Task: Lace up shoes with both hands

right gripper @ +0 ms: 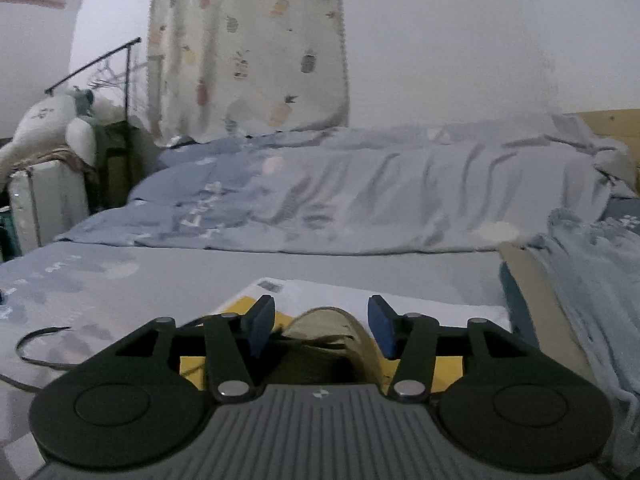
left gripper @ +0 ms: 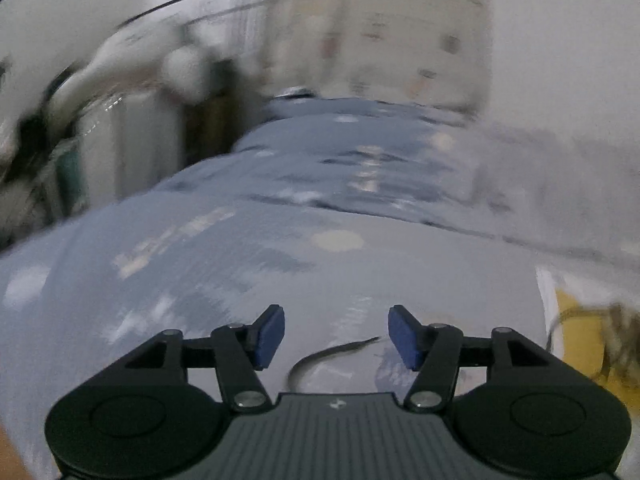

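Shoe (right gripper: 340, 332), olive-tan with a rounded pale rim, sat on a yellow-and-white sheet (right gripper: 360, 294) laid on the bed (right gripper: 280, 268), directly below the right gripper (right gripper: 320, 326). That gripper's blue pads stood apart on either side of the shoe's rim without pressing on it, so it was released. A dark lace (right gripper: 36, 344) curled across the bedding to the left of the shoe.

Only the right wrist view showed the shoe clearly. In the left wrist view, heavily blurred, the left gripper (left gripper: 336, 338) hung over the bedding with its jaws released and nothing gripped; a dark lace end (left gripper: 340, 350) lay on the cover between its pads, and the yellow sheet (left gripper: 576, 332) appeared at the right edge.

Beyond the shoe lay a rumpled pale-blue duvet (right gripper: 360, 192), then a pineapple-print curtain (right gripper: 248, 48) on a white wall. Left of the bed stood a clothes rail (right gripper: 96, 62) and a white plush toy (right gripper: 52, 120).
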Tool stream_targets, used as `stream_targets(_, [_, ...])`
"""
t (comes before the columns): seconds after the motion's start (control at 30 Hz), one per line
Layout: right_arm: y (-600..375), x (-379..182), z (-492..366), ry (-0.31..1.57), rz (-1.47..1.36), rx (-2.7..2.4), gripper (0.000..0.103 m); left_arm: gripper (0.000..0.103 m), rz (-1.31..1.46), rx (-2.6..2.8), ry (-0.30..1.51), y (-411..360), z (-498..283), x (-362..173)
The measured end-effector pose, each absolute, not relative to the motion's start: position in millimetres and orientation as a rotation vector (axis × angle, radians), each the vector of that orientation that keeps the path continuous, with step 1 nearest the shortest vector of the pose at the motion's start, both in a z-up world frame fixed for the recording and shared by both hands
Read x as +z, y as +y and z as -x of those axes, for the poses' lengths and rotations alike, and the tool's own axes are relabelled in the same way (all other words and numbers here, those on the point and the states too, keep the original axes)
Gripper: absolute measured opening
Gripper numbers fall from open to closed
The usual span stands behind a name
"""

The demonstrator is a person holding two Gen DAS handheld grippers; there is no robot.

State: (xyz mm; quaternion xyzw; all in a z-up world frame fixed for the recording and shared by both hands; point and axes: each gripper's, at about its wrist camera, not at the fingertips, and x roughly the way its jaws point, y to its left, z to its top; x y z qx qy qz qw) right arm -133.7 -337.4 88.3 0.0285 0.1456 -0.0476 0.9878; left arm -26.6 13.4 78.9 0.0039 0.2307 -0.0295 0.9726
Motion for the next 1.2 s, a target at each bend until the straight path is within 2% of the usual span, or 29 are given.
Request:
stream_targets(0.1, [-336,94,135,0.287,-0.065,-0.051,0.059,0.052,-0.159,-0.124,0.518,-8,7,68])
stream_targets(0.17, [-337,97,135,0.279,-0.076,-0.022,0.068,0.051,-0.228,-0.155,0.551,-16,-3,59])
stream_targets(0.33, [-340,104,136,0.267,-0.121,0.014,0.07,0.044,-0.385,-0.172,0.641,-28,-27,34])
stream_targets(0.6, [-348,106,135,0.267,-0.166,0.018,0.07,0.042,-0.472,-0.206,0.666,-17,-50,18])
stream_targets(0.67, [-349,106,134,0.271,-0.178,0.022,0.07,0.03,-0.472,-0.227,0.677,-15,-56,17])
stream_targets(0.73, [-350,105,132,0.275,-0.181,0.019,0.07,0.008,-0.464,-0.253,0.692,-15,-58,14])
stream_targets(0.77, [-351,105,132,0.276,-0.18,0.016,0.07,0.003,-0.471,-0.258,0.695,-17,-58,13])
stream_targets(0.87, [-353,104,131,0.278,-0.18,-0.003,0.07,0.001,-0.511,-0.243,0.679,-27,-54,14])
stream_targets(1.0, [-364,104,130,0.275,-0.23,-0.014,0.07,0.001,-0.292,-0.248,0.592,-35,-47,44])
stream_targets(1.13, [-382,103,131,0.24,-0.309,-0.092,0.07,0.001,0.122,-0.343,0.443,-65,-25,88])
stream_targets(1.2, [-394,101,129,0.234,-0.366,-0.112,0.07,0.001,0.229,-0.457,0.394,-96,-12,105])
